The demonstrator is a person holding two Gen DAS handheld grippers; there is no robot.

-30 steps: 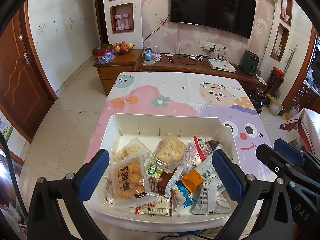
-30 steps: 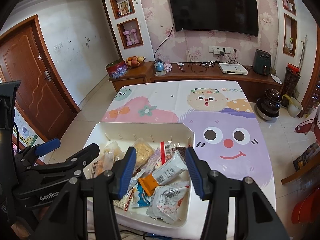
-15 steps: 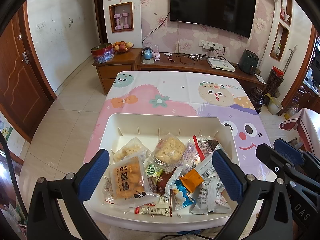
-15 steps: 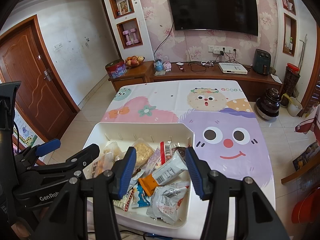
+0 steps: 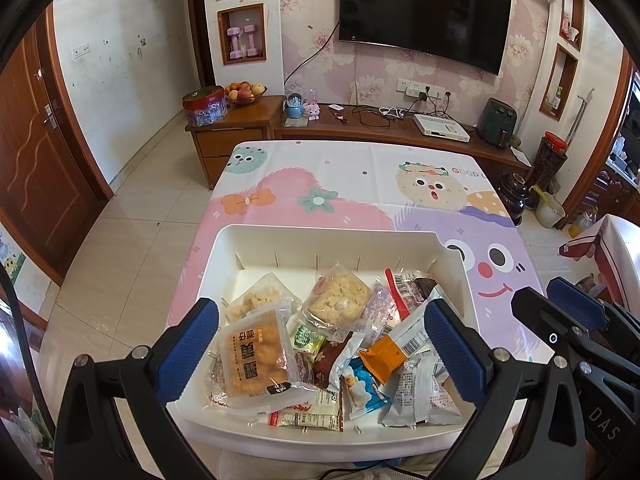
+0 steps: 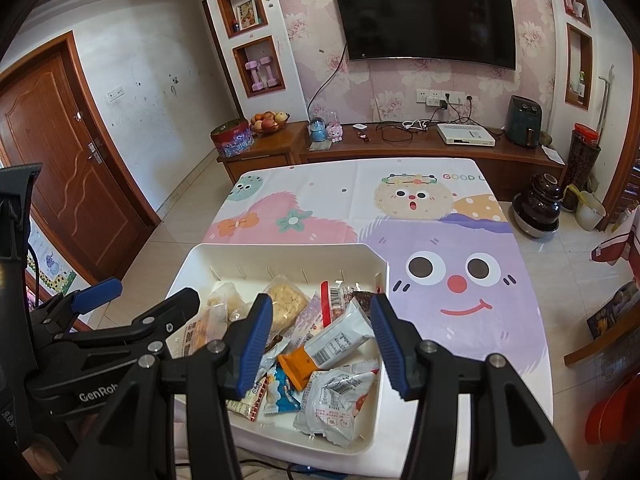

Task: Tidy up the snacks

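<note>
While both grippers hover open and empty: left gripper [image 5: 320,344], right gripper [image 6: 318,340] | snack packets [image 5: 320,344] heaped at near end of white tray [image 5: 320,236] on surface | likely light, crinkly, slippery; pinch sealed edges | lower packets hidden.

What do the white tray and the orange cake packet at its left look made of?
White tray: apparently rigid plastic, matte-to-satin, with moulded ribs along its inner wall. Orange cake packet: thin clear plastic film, glossy; glare and crinkles show, and the contents are visible through it.
</note>
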